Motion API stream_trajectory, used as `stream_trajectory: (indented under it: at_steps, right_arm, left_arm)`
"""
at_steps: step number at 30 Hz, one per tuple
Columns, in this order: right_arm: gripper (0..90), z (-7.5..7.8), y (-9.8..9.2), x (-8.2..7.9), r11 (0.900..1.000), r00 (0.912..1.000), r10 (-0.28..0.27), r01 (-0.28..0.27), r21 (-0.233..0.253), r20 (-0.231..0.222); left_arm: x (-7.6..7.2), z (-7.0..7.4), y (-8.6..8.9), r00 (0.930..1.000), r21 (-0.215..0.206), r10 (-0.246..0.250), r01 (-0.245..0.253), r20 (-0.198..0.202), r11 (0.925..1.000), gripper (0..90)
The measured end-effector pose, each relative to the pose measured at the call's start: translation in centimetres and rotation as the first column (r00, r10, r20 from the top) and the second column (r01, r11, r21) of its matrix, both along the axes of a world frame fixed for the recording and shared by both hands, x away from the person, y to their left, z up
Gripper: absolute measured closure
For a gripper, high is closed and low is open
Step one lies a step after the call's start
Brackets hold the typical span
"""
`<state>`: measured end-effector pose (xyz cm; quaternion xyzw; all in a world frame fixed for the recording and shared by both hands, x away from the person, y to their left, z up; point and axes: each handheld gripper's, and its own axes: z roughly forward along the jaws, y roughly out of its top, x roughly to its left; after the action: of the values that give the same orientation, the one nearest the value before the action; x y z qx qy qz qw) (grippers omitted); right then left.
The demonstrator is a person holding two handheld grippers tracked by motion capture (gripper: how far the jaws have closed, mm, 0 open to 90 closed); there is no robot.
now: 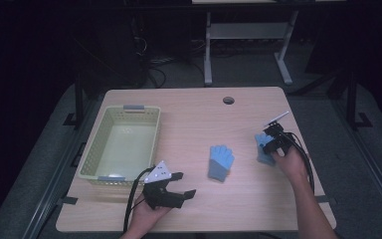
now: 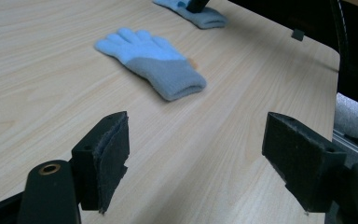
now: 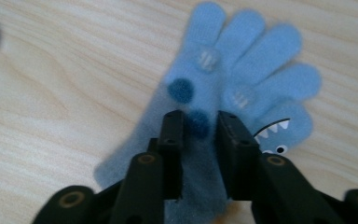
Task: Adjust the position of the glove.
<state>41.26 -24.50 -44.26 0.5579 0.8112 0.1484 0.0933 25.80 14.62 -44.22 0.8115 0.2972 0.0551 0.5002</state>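
High view: a rectangular wood-grain tabletop [image 1: 194, 112] carries a pale perforated plastic basket [image 1: 121, 143] along its left edge, with bare surface at centre. A knitted blue glove [image 1: 220, 162], grey at the cuff, lies flat mid-table. The left hand-held gripper [image 1: 181, 184] hovers near the front edge, jaws spread wide and holding nothing. The right hand-held gripper [image 3: 199, 133], jaws nearly closed, pinches a fuzzy blue patterned glove [image 3: 242, 84] near the right edge.

light blue glove [image 1: 221, 162] with a grey cuff, second blue glove [image 3: 242, 93] with dark blue pom dots, white striped patches and a little toothy shark face, pale yellow-green basket [image 1: 91, 149], light wood-grain table [image 1: 194, 114], black grippers, jaws black too
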Motion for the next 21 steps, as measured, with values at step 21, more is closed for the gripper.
stream_trajectory:
  at_steps: [21]
  right_arm:
    - [83.2, 3.8, -1.0, -1.8, 0.991, 0.9962, -0.04, 0.029, 0.129, 0.078]
  left_arm:
    - [0.0, 0.0, 0.5, 0.9994, -0.041, 0.029, -0.03, -0.015, 0.9987, 23.0]
